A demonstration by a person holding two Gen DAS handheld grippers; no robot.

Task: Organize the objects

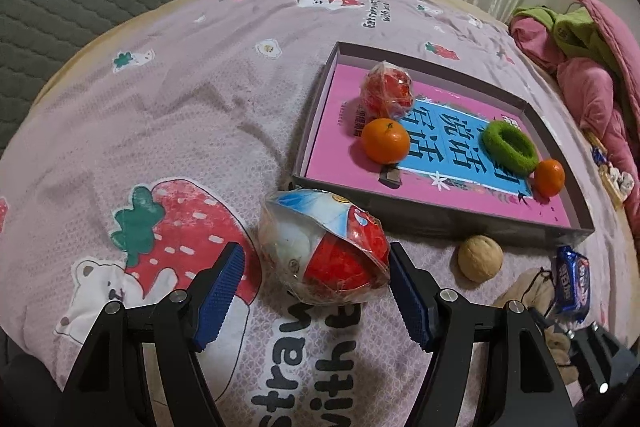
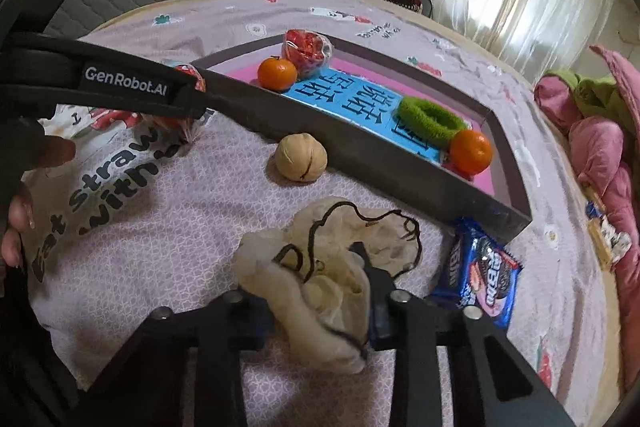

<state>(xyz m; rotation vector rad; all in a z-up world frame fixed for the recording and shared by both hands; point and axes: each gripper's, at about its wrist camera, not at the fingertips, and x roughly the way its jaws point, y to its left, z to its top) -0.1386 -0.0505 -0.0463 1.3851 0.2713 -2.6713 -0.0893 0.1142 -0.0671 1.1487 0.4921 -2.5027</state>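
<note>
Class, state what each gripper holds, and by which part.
Right gripper: crumpled cream mesh drawstring pouch, pinched at its bunched middle. Left gripper: nothing held.

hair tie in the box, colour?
Green hair tie, fuzzy; clearest in the left wrist view.

Two oranges (image 1: 386,141) and hair tie (image 1: 509,146) in box (image 1: 440,213), walnut (image 1: 480,258) just before it, snack packet (image 2: 486,283) right of walnut

Wrapped ball (image 1: 324,247) between open jaws
</note>
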